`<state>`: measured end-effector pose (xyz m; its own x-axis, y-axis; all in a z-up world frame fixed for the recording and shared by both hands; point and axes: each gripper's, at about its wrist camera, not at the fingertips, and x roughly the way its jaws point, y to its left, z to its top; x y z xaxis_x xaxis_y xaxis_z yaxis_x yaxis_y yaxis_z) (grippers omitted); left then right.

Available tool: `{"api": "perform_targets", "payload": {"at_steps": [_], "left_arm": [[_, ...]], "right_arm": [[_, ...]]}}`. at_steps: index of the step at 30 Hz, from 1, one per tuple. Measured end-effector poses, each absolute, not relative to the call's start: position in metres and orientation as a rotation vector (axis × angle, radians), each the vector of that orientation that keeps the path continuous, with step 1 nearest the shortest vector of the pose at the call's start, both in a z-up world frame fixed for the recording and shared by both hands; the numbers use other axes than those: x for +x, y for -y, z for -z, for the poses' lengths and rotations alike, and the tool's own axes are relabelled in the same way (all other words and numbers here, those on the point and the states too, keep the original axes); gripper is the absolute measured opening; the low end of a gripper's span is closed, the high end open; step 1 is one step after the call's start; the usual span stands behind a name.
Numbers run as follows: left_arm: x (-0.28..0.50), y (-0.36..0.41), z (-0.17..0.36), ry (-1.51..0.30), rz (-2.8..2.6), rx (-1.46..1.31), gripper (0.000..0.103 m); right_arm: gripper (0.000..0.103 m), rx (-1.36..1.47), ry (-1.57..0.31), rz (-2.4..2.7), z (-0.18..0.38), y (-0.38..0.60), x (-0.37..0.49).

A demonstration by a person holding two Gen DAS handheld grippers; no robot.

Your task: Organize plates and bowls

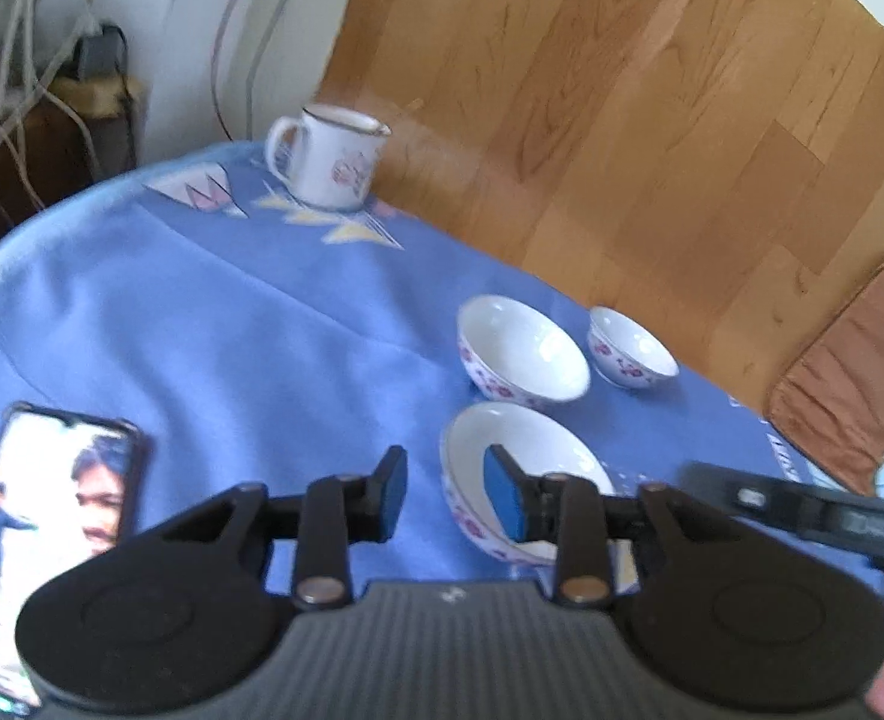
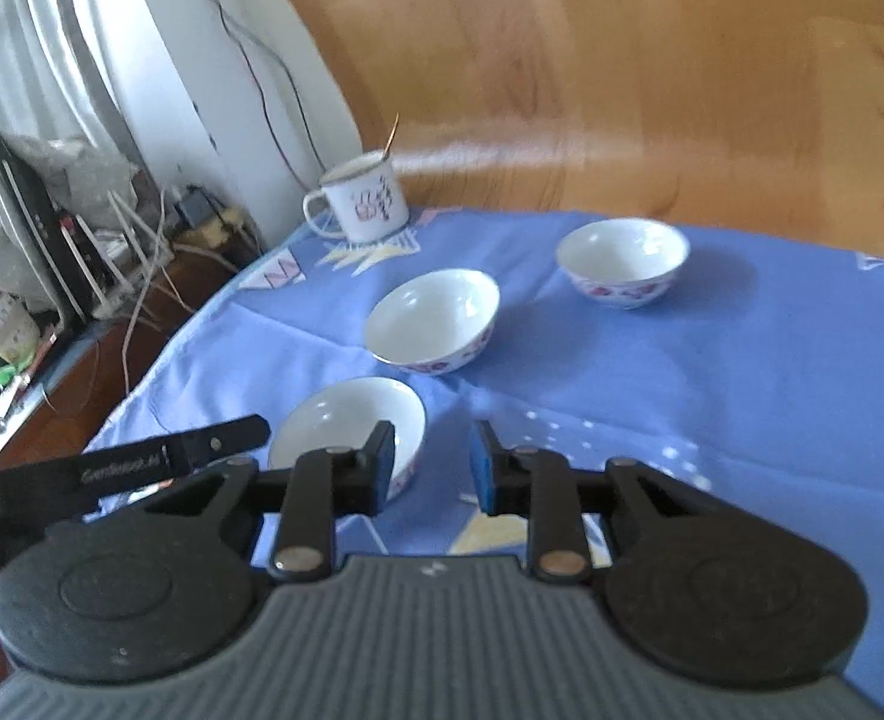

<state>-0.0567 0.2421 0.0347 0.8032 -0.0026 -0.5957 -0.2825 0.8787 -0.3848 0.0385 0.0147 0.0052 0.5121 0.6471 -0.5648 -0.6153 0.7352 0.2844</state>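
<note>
Three white bowls with red flower patterns stand on a blue tablecloth (image 1: 232,312). In the left wrist view the nearest bowl (image 1: 538,450) lies under the right finger of my open, empty left gripper (image 1: 445,495); a middle bowl (image 1: 520,348) and a small bowl (image 1: 631,345) stand beyond. In the right wrist view my open, empty right gripper (image 2: 433,465) hovers just right of the nearest bowl (image 2: 346,414), its left finger over the rim. The middle bowl (image 2: 433,318) and small bowl (image 2: 622,261) stand farther back.
A white enamel mug (image 1: 328,156) stands at the table's far edge, also in the right wrist view (image 2: 367,198). A lit phone (image 1: 52,516) lies at front left. A brown chair cushion (image 1: 850,378) and wood floor lie past the table. Cables and clutter (image 2: 52,240) sit left.
</note>
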Motion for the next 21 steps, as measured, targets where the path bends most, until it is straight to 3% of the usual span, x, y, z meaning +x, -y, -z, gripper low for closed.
{"api": "perform_targets", "payload": {"at_steps": [5,8,12,21], "left_arm": [[-0.043,-0.237,-0.024,-0.672,-0.168,-0.475,0.031],[-0.038,-0.239,-0.013,-0.696,-0.156,-0.513,0.017],[-0.037,-0.225,-0.015,-0.693,-0.158,-0.519,0.009],[0.006,-0.106,-0.033,-0.727,0.110,-0.388,0.008]], "right_arm": [[0.028,0.054,-0.781,-0.759,0.006,-0.034,0.056],[0.010,0.049,-0.828,-0.773,0.015,-0.043,0.060],[0.007,0.096,-0.817,-0.773,0.015,-0.032,0.052],[0.009,0.116,-0.619,-0.557,-0.001,0.082,0.006]]}}
